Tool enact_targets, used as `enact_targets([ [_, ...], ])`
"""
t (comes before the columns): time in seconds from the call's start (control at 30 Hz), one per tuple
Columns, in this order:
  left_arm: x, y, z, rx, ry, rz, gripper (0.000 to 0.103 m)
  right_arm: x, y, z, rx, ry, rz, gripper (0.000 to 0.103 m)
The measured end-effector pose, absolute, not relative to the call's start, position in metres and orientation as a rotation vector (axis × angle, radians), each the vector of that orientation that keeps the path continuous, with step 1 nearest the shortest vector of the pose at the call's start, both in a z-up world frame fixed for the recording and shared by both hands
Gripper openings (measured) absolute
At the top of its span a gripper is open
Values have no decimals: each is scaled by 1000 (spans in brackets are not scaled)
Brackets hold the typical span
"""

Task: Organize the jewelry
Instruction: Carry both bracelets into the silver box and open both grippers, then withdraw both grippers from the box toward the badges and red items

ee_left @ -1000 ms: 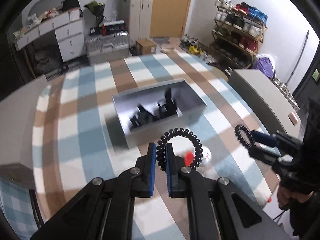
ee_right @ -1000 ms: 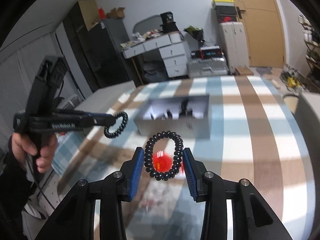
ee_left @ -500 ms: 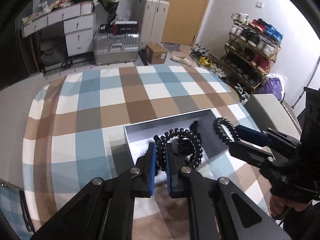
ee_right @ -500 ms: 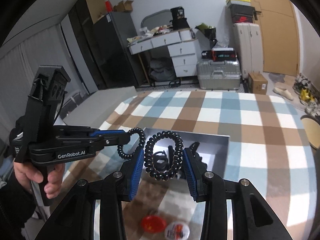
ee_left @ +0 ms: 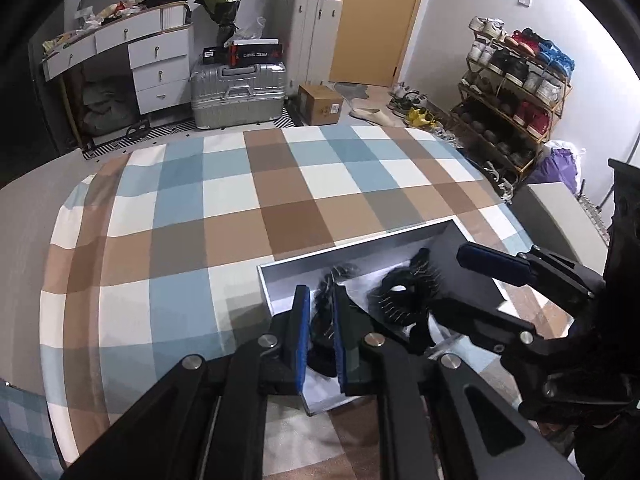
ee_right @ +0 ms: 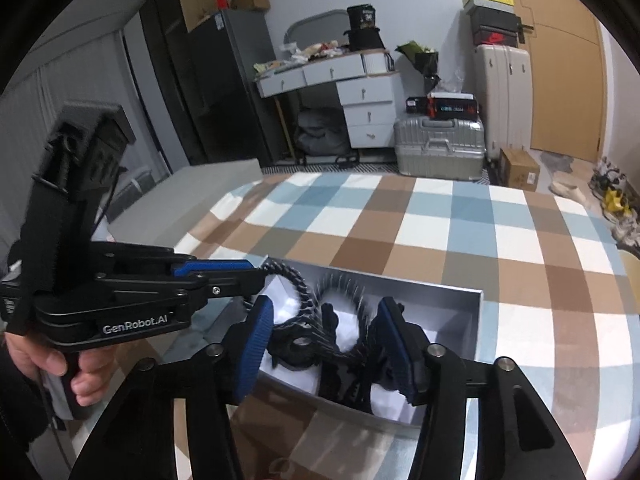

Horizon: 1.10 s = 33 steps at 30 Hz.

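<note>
Black coiled band (ee_left: 320, 312) pinched upright between the left gripper (ee_left: 320, 336) pads at lower centre of the left view, directly over the grey box (ee_left: 360, 250). Spread wide in the right view, right gripper (ee_right: 320, 344) holding nothing, second coil (ee_right: 320, 356) loose in the box just ahead, left gripper entering from the left, nearer the box's left end.

White walls, wooden door (ee_left: 372, 24), white drawer desk (ee_left: 160, 64), silver suitcase (ee_left: 238, 94), shoe rack (ee_left: 516, 96), dark cabinet (ee_right: 224, 80).

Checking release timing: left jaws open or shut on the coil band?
Shut: left gripper pads pinch the black coil band over the grey box.
</note>
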<state>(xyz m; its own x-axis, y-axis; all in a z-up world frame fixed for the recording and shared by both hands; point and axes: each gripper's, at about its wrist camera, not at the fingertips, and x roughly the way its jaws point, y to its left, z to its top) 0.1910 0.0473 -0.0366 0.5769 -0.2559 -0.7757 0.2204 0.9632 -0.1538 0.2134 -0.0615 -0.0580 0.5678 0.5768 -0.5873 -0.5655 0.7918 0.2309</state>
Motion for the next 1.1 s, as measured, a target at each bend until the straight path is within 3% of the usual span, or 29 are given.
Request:
enact_targets([
  [0.1, 183, 44, -31, -35, 900, -325, 31, 205, -70, -53, 28, 672, 653, 56],
  [0.17, 178, 44, -27, -44, 889, -333, 62, 199, -80, -48, 51, 659, 630, 58],
  [0.2, 175, 44, -25, -45, 886, -320, 67, 195, -86, -46, 67, 654, 620, 60],
  [0.37, 152, 43, -20, -62, 881, -310, 69, 162, -115, -34, 121, 625, 580, 65],
  [0.6, 111, 35, -13, -55, 836, -257, 71, 105, -137, -16, 151, 545, 546, 80],
  [0.67, 103, 35, -9, -47, 810, -217, 82, 91, -140, -13, 156, 519, 545, 86],
  [0.9, 66, 27, 9, -35, 711, -200, 87, 56, -145, -6, 166, 488, 511, 101],
  [0.97, 59, 26, 10, -44, 698, -197, 102, 49, -147, -8, 172, 491, 493, 103],
  [1.1, 44, 24, 1, -73, 695, -230, 102, 34, -151, -20, 181, 529, 461, 103],
])
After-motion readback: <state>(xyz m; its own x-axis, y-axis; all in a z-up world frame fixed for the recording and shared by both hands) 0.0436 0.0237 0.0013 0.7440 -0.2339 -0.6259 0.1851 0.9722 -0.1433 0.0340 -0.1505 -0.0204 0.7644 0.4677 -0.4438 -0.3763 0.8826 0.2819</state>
